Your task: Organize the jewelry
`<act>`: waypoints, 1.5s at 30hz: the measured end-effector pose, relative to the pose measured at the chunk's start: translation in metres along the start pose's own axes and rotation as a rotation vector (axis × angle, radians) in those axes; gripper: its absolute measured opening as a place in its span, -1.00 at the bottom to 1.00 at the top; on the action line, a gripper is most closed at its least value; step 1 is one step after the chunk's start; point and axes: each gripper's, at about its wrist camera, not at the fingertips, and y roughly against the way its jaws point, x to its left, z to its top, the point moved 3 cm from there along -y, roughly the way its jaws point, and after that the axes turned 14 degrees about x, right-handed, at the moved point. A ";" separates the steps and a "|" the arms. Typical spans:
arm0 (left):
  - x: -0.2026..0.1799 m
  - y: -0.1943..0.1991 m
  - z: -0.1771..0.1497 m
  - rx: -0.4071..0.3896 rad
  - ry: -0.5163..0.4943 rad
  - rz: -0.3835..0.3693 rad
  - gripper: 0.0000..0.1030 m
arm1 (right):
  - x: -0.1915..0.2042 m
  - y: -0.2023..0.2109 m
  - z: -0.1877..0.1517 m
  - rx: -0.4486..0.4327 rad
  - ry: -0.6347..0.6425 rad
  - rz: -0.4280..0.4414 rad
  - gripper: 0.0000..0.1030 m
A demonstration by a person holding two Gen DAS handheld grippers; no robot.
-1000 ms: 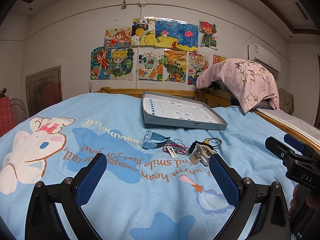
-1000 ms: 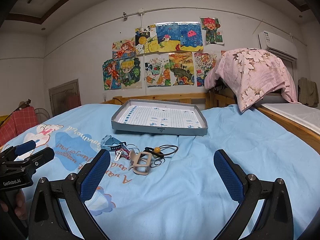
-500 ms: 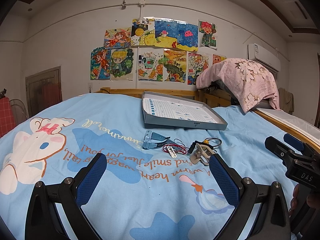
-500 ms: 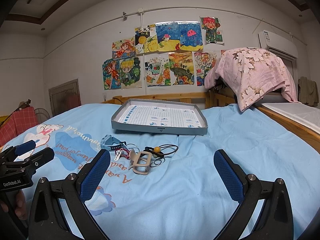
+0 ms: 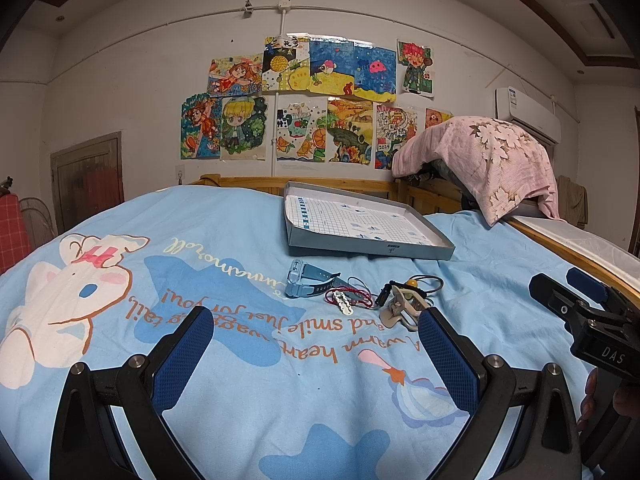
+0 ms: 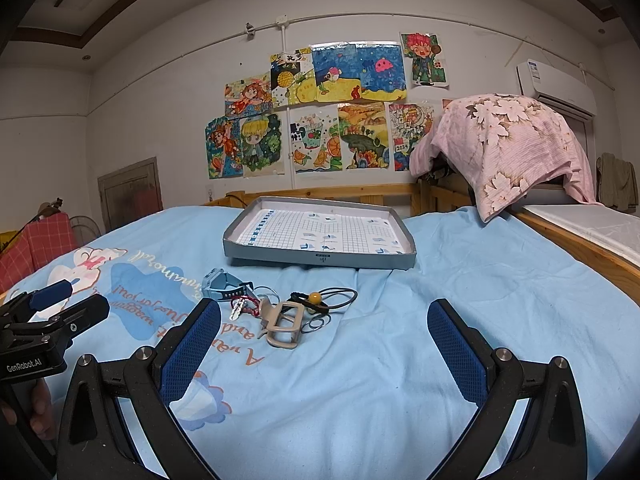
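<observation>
A small pile of jewelry lies on the blue bedspread: a blue watch [image 5: 306, 282] [image 6: 224, 285], a red cord bracelet with a white charm [image 5: 345, 300] [image 6: 242, 307], a beige clip-like piece [image 5: 400, 309] [image 6: 283, 325] and a black cord with an amber bead [image 5: 414, 282] [image 6: 316, 298]. A grey shallow box [image 5: 360, 249] [image 6: 320, 258] with a grid-paper floor sits behind the pile. My left gripper [image 5: 316, 354] is open and empty, just short of the pile. My right gripper [image 6: 324, 350] is open and empty, near the pile's right side.
The other gripper shows at each view's edge: the right one [image 5: 588, 320], the left one [image 6: 44, 328]. A wooden bed rail [image 6: 584, 246] runs along the right. A pink flowered cloth [image 5: 488, 156] drapes over things at the back right.
</observation>
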 end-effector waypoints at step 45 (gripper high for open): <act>0.018 -0.085 0.079 0.089 -0.016 0.026 1.00 | 0.021 -0.081 0.078 0.048 -0.004 0.106 0.98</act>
